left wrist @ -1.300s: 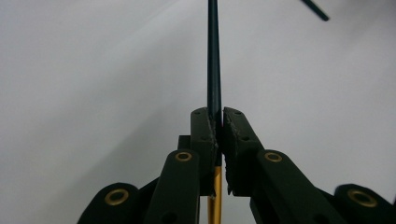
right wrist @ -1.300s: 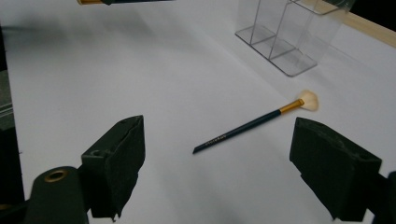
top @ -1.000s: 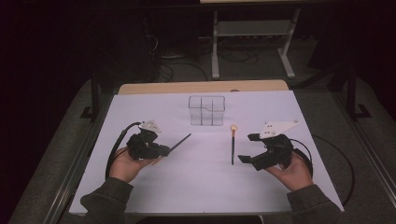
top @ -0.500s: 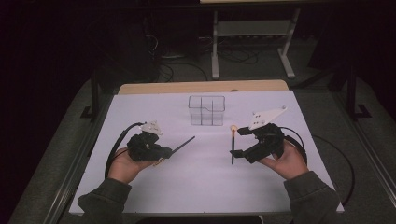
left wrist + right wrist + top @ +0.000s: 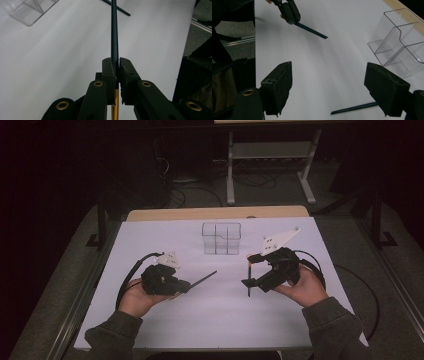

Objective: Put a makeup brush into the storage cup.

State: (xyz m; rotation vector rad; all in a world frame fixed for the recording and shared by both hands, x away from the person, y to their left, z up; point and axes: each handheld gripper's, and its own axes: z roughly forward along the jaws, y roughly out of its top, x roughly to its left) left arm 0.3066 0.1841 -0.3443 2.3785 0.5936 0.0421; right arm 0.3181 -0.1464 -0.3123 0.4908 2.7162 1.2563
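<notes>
Flanking the clear organizer [image 5: 221,238], probably unobstructed: two pencils [image 5: 202,280], white table [image 5: 210,320]

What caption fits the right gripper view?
Open right gripper above a dark pencil on the white table, clear organizer beside.

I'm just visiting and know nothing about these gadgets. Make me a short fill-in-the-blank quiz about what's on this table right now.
1. The left gripper is shut on a dark ____.
2. The right gripper has its jaws ____, with nothing pressed between them.
3. A second pencil lies flat on the ____ table.
4. The clear plastic ____ stands near the table's far edge.

Missing words: pencil; open; white; holder
</notes>
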